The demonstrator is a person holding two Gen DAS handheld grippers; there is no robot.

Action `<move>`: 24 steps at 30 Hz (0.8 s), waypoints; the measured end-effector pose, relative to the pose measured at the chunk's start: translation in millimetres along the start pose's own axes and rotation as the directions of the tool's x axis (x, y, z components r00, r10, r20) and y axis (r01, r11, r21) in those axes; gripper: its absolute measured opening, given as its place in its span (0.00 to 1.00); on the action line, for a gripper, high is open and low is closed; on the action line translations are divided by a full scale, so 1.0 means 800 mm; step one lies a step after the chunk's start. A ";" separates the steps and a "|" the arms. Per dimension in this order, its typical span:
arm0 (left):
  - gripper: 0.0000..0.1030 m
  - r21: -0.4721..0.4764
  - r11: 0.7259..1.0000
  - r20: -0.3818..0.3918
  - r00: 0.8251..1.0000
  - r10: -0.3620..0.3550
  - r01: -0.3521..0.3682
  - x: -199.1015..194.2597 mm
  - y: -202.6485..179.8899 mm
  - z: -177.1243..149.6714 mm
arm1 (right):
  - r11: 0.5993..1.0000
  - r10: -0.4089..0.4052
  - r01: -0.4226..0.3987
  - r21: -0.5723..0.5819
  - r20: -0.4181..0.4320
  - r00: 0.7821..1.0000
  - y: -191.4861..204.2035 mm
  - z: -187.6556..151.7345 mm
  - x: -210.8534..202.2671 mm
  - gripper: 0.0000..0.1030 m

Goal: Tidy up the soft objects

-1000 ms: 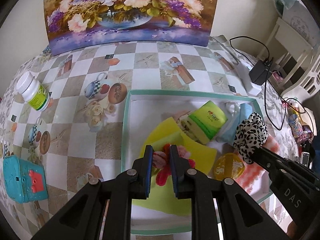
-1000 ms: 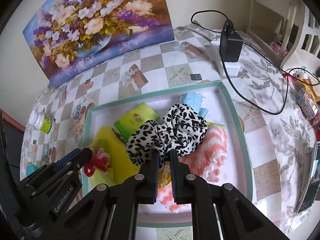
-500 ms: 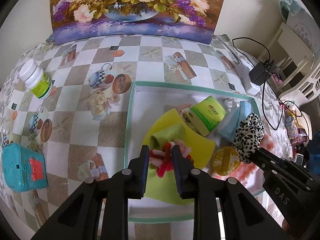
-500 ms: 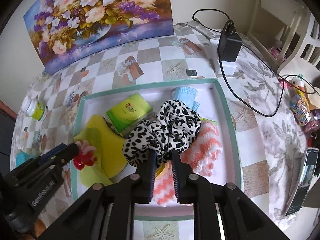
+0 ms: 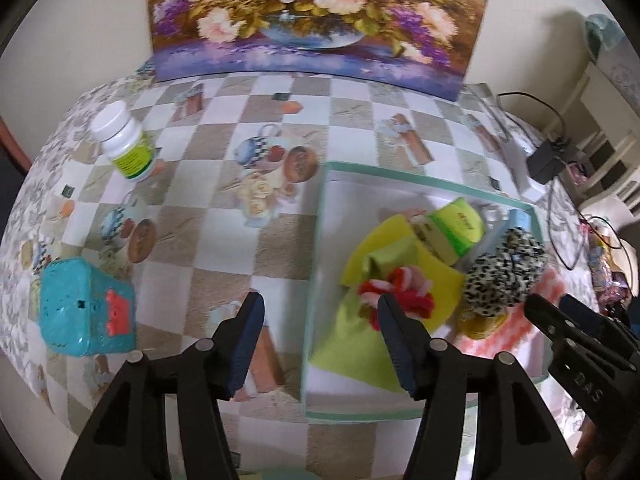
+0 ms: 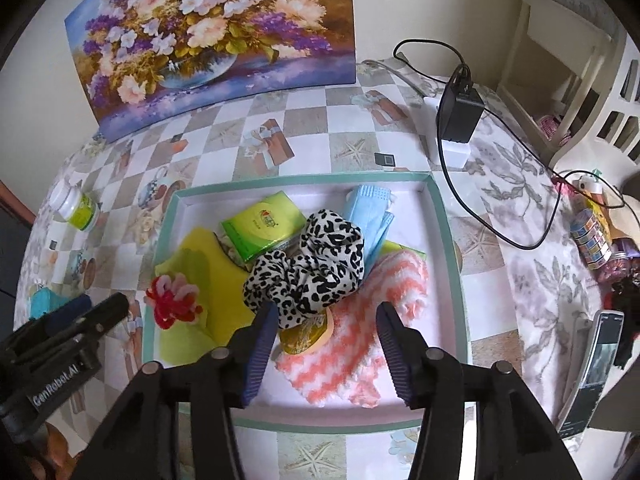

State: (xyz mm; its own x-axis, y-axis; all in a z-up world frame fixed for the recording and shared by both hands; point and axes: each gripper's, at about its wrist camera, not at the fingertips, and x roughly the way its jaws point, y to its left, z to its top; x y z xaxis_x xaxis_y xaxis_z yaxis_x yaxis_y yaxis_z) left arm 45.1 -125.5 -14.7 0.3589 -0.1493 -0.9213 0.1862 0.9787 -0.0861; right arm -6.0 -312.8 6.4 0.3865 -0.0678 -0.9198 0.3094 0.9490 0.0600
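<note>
Two readable marks — "GenRobot.AI" on left gripper (image 6: pixel 86 308), "DAS" on right gripper (image 5: pixel 554 308).

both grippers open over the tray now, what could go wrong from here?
1. The leopard scrunchie sits piled on the tissue pack and mask; it could slide off.
2. The left gripper hangs over the tray's rim; lowering may clip it.
3. The red-and-pink scrunchie lies near that rim, easily snagged.

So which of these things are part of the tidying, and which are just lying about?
Part of the job: tray, leopard scrunchie, red-and-pink scrunchie, yellow cloth, coral-and-white cloth, blue mask, green tissue pack.

Lying about: pill bottle, teal box, charger, painting.
</note>
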 end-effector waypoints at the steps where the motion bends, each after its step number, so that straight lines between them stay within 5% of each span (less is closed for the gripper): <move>1: 0.70 -0.010 1.000 -0.006 1.000 0.011 -0.011 0.003 0.004 0.000 | 1.000 -0.006 0.006 -0.014 -0.001 1.000 0.003 0.000 0.000 0.62; 7: 0.84 -0.016 0.997 0.005 0.997 0.072 -0.072 0.009 0.019 -0.002 | 0.998 0.000 0.000 -0.065 0.008 1.000 0.019 0.000 -0.001 0.74; 12: 0.85 -0.016 0.996 0.014 0.996 0.088 -0.088 0.011 0.027 -0.001 | 0.995 -0.017 0.018 -0.093 0.012 1.000 0.030 0.000 -0.001 0.77; 15: 0.97 -0.020 0.995 0.025 0.995 0.097 -0.097 0.009 0.031 0.000 | 0.995 -0.028 0.029 -0.100 0.011 1.000 0.033 0.000 0.001 0.82; 22: 1.00 -0.032 0.994 0.040 0.993 0.109 -0.107 0.006 0.047 0.001 | 0.994 -0.045 0.046 -0.095 0.009 0.999 0.034 0.000 0.004 0.90; 24: 1.00 -0.028 0.993 0.045 0.992 0.117 -0.116 0.004 0.051 0.000 | 0.994 -0.050 0.051 -0.092 0.011 0.999 0.035 0.000 0.004 0.99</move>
State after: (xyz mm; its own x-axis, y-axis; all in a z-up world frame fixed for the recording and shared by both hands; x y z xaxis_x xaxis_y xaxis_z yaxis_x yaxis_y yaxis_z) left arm 53.8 -85.7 -21.3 0.4193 -0.0398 -0.9070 0.1175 0.9930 0.0108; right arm 3.9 -286.3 5.2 0.3802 -0.1188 -0.9172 0.2477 0.9686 -0.0228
